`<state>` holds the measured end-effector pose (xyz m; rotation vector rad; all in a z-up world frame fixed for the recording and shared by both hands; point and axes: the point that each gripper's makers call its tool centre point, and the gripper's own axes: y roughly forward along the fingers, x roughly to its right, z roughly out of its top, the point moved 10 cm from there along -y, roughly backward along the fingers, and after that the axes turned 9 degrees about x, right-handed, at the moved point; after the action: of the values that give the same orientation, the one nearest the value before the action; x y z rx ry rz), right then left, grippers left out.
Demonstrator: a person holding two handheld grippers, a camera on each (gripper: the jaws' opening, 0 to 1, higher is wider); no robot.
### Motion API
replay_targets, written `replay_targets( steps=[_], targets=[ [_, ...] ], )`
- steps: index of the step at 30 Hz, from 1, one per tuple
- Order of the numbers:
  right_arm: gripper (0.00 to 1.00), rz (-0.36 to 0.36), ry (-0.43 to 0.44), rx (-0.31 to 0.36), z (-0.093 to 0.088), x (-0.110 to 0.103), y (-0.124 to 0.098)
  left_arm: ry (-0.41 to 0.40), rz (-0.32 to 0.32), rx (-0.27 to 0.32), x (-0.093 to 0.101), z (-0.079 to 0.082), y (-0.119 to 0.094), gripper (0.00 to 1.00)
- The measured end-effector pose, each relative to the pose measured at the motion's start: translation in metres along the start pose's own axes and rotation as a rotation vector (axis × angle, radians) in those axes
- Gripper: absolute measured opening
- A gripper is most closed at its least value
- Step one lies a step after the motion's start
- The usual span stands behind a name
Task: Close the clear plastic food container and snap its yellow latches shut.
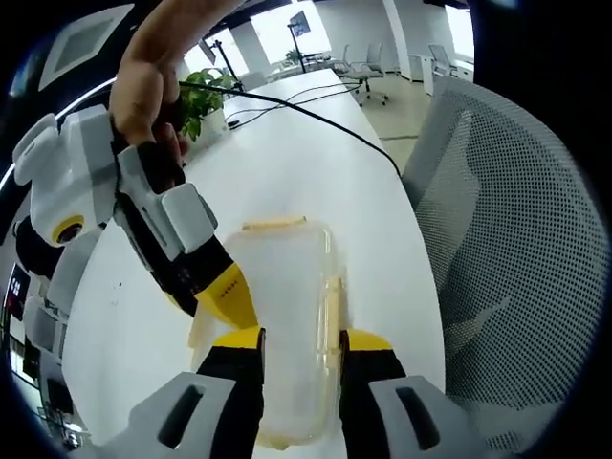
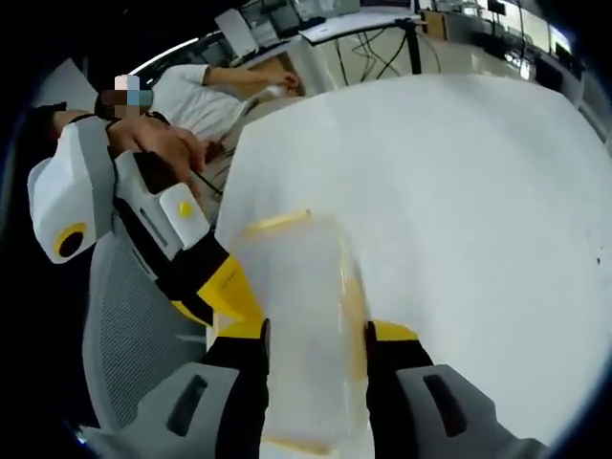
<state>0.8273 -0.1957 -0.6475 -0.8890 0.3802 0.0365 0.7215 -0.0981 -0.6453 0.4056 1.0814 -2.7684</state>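
Left gripper view: left claw [image 1: 298, 356] clenched on container [image 1: 287, 287], steadying it on bench [image 1: 316, 163].
Right gripper view: right claw [image 2: 316, 354] clenched on container's opposite end, likely pressing yellow latches [image 2: 277, 221].

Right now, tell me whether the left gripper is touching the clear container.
Touching. In the left gripper view, the left gripper has both jaws against the sides of the clear container, no gap on either side.
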Motion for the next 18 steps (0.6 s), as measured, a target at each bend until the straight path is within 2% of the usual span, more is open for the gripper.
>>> replay_targets(
  steps=[4, 18],
  targets=[
    [0.37, 0.0, 0.0, 0.017, -0.0014, 0.0005, -0.0005, 0.005, -0.006, 0.005, 0.0, -0.0002, 0.0001, 0.23],
    [0.37, -0.045, -0.033, 0.015, 0.0037, -0.0045, -0.0036, 0.022, -0.01, 0.003, -0.0022, 0.0017, -0.0011, 0.24]
  ],
)
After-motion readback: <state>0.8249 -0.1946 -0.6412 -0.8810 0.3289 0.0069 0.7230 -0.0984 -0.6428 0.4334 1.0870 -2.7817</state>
